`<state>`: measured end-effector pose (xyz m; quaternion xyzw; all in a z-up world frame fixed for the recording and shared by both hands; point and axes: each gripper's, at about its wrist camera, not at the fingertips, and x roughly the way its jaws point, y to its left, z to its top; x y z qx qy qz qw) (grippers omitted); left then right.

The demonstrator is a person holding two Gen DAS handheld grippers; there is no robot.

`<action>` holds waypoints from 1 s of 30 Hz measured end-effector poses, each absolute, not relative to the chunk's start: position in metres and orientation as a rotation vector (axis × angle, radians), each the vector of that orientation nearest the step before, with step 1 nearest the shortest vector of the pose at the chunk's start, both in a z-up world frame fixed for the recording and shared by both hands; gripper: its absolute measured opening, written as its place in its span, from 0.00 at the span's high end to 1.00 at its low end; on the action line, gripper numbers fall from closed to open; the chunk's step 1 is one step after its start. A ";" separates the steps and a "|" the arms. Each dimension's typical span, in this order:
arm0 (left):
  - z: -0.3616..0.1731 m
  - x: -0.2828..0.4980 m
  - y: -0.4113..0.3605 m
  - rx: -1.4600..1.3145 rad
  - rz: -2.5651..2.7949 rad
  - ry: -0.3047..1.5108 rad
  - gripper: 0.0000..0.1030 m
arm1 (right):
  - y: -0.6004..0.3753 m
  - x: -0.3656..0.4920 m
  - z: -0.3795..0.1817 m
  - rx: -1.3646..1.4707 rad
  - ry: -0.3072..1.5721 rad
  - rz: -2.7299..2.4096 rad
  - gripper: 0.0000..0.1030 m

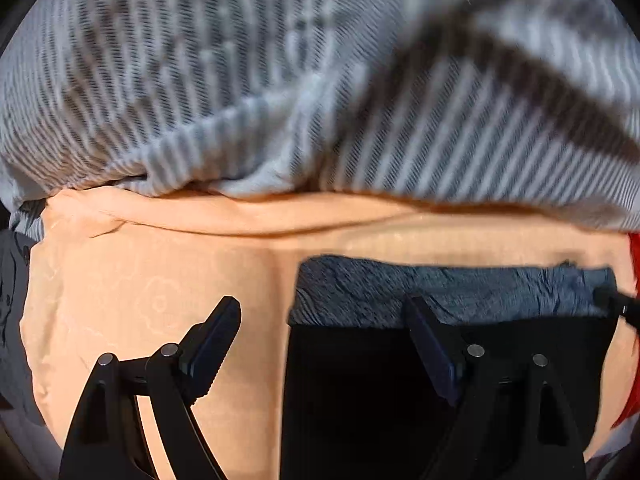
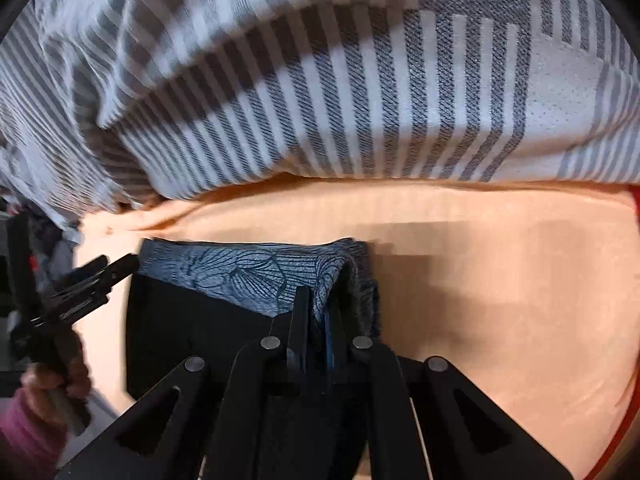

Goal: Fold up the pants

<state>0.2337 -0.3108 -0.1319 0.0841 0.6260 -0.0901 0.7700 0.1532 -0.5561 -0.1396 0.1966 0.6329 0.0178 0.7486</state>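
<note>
Pants (image 2: 248,276), dark blue leaf-printed cloth over black, lie mid peach sheet (image 2: 500,280) near its striped-blanket edge. Right gripper (image 2: 318,320) pinches their right corner; left gripper (image 1: 324,320), spread, should pinch the left corner evenly.

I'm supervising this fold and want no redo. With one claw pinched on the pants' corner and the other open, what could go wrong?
1. The right claw pinches only the patterned waistband corner; lifting may drag the pants askew.
2. The left claw is open, straddling the opposite edge; closing there might also catch the peach sheet.
</note>
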 end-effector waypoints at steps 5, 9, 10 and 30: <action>-0.136 0.232 -0.307 0.153 -0.181 1.360 0.17 | -0.552 0.154 -0.135 0.409 1.355 -0.005 0.84; -0.138 0.233 -0.303 0.149 -0.186 1.359 0.17 | -0.546 0.137 -0.114 0.386 1.322 -0.006 0.83; -0.138 0.232 -0.303 0.148 -0.184 1.358 0.17 | -0.545 0.130 -0.106 0.377 1.315 0.001 0.83; -0.144 0.231 -0.301 0.143 -0.187 1.360 0.17 | -0.507 0.097 -0.137 0.200 1.386 -0.023 0.81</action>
